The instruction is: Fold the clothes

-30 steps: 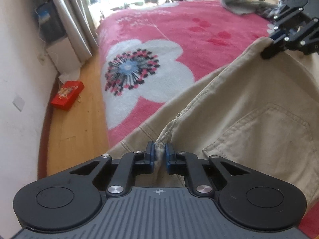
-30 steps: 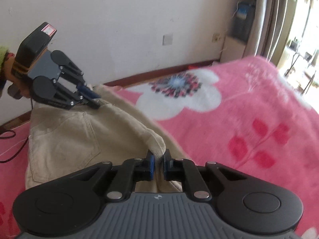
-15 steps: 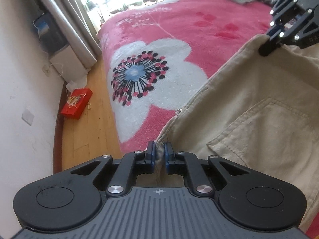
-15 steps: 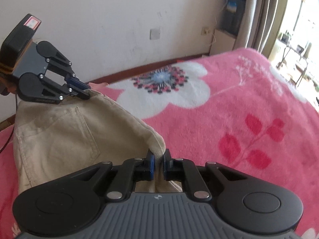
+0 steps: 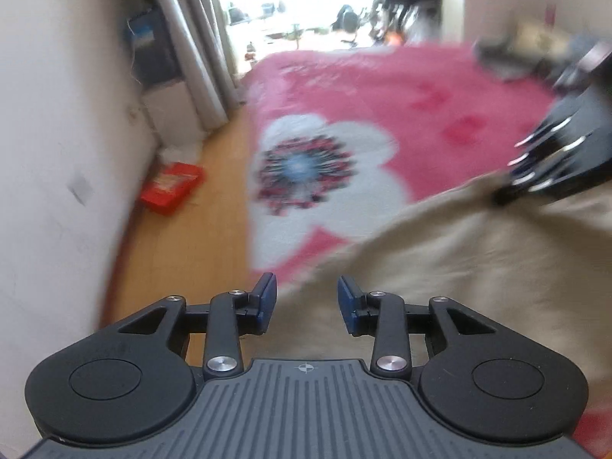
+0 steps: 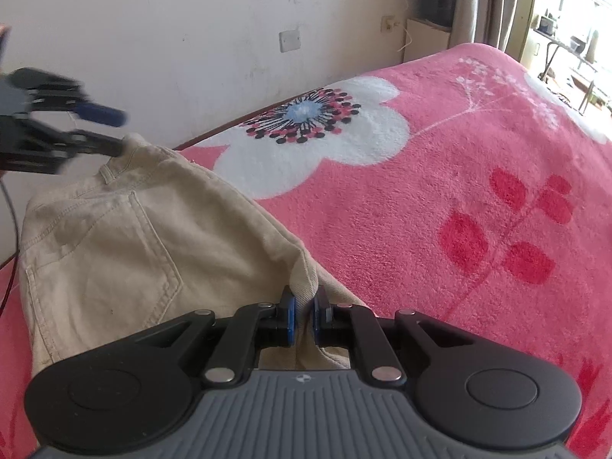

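Note:
Beige trousers (image 6: 114,248) lie folded on the pink flowered blanket (image 6: 420,210), back pocket up. My right gripper (image 6: 304,317) is shut on a fold of their near edge; in the left wrist view it (image 5: 554,157) shows blurred at the far right, still pinching the cloth (image 5: 478,267). My left gripper (image 5: 308,302) has its jaws opening, and its blue pads (image 5: 266,298) stand apart with no cloth pressed between them. In the right wrist view the left gripper (image 6: 103,130) hovers just off the trousers' far corner, which lies beside its lower finger.
A white wall and a strip of wooden floor (image 5: 183,260) run along the bed's side, with a red box (image 5: 172,187) on the floor. Grey curtains (image 5: 191,38) hang by the window. A grey garment (image 5: 508,53) lies at the bed's far side. A dark cable (image 6: 11,206) hangs at the left.
My left gripper has opened, let go of the trousers' corner and lifted off it. The right gripper keeps its grip and has sunk a little; the cloth lies flatter.

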### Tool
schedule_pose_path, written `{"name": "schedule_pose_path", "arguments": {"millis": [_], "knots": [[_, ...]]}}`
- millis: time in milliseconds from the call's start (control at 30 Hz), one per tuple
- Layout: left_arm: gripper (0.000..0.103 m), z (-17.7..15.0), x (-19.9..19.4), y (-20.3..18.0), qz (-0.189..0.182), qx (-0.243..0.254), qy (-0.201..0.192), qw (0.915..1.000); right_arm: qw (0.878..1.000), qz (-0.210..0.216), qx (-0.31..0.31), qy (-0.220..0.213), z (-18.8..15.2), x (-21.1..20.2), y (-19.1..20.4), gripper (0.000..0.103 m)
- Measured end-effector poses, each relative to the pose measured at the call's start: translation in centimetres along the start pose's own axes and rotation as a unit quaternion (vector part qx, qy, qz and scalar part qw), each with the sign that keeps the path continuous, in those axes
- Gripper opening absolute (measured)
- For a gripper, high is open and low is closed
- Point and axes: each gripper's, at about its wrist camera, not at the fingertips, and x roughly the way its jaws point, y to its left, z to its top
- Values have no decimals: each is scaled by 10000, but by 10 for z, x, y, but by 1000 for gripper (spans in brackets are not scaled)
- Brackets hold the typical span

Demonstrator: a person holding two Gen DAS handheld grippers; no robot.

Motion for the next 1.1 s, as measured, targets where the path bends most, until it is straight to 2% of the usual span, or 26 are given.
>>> {"name": "schedule_pose_path", "arguments": {"millis": [67,133,200,333,400,500,533,567,633,667,733,867,1000,1100], "knots": [[35,-16,-11,-12,-476,-11,141,9988,10000,6,-18,3,0,2,1,11],[35,-34,-10,-25,-631,145,476,9968,10000,21,-6,3,0,3,0,11],[35,-57,-1,-32,-471,228,814,9953,10000,55,6,8,0,4,0,11],[35,-75,-1,-14,-550,-562,666,9947,10000,69,-47,33,-1,6,2,12],[35,-74,-1,-15,-536,-527,674,9949,9999,56,-83,49,-2,9,1,14],[35,-66,-2,-17,-527,-417,810,9944,9999,71,-22,79,-1,5,-7,26],[35,-65,-4,-16,-520,-416,841,9942,9999,93,55,93,1,1,-12,40],[35,-65,-5,-15,-512,-415,872,9940,9998,120,139,88,3,-6,-19,47],[35,-63,-9,-14,-447,-406,904,9941,9991,222,356,-70,2,-34,-41,56],[35,-63,-12,-13,-408,-403,911,9942,9986,258,445,-126,0,-49,-52,57],[35,-58,-17,-10,-368,-463,861,9945,9979,55,630,-156,-6,-91,-79,59],[35,-41,-27,-9,-320,-543,607,9962,9904,-725,1178,6,-40,-172,-129,63],[36,-15,-19,-25,-501,-510,312,9970,9670,-1597,1979,161,-102,-241,-159,63],[36,3,-2,-50,-636,-346,222,9971,9447,-1949,2636,27,-159,-273,-163,63]]}}
